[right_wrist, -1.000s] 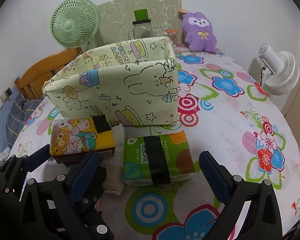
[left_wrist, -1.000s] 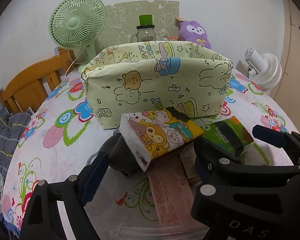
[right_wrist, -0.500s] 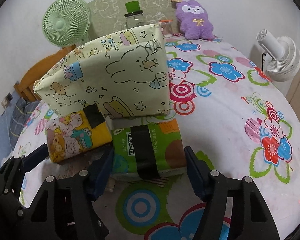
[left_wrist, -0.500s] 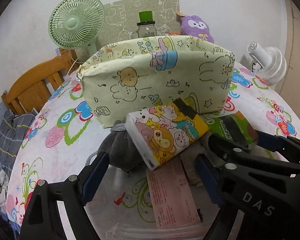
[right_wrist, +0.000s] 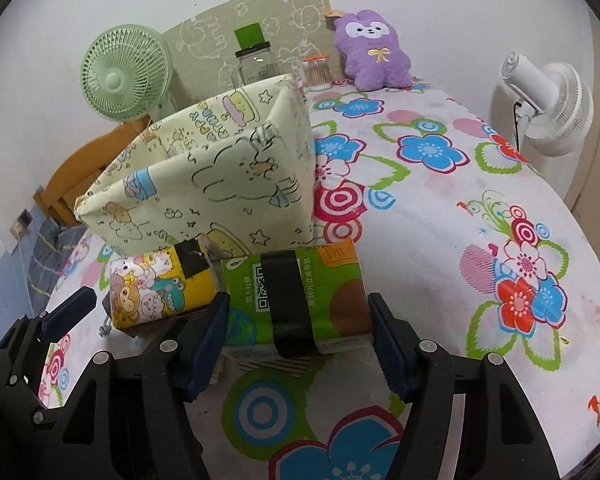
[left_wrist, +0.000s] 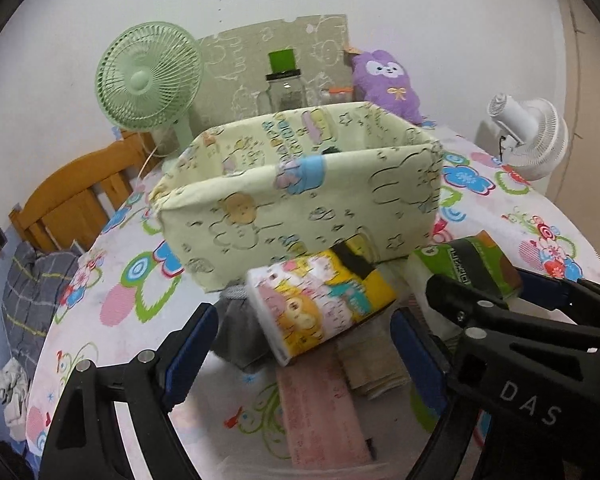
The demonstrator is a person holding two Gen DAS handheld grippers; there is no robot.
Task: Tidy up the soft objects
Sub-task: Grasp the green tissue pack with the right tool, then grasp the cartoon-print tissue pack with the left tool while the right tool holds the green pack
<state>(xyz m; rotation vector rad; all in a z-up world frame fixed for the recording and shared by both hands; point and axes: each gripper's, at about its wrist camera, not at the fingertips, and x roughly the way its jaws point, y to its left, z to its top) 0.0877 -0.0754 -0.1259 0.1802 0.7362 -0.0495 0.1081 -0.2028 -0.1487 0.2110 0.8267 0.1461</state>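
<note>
A green tissue pack (right_wrist: 296,300) with a black band lies in front of the pale yellow fabric box (right_wrist: 220,184). My right gripper (right_wrist: 298,340) is shut on it, a blue pad against each side. A yellow cartoon tissue pack (left_wrist: 320,304) rests tilted on a grey cloth (left_wrist: 236,332) beside it. My left gripper (left_wrist: 300,344) is open, its fingers on either side of this pack without touching it. In the left wrist view the right gripper (left_wrist: 500,312) reaches in from the right, holding the green tissue pack (left_wrist: 472,268). The fabric box (left_wrist: 300,200) stands open-topped behind both.
A pink folded towel (left_wrist: 320,412) and a beige folded cloth (left_wrist: 372,364) lie under the left gripper. A purple plush (right_wrist: 372,52), glass jar (right_wrist: 256,60) and green fan (right_wrist: 124,76) stand at the back, a white fan (right_wrist: 548,100) right. A wooden chair (left_wrist: 72,204) adjoins the left edge.
My right gripper's jaws have come together from wide open onto the green tissue pack and it has moved closer to the box. The left gripper stays open around the yellow pack.
</note>
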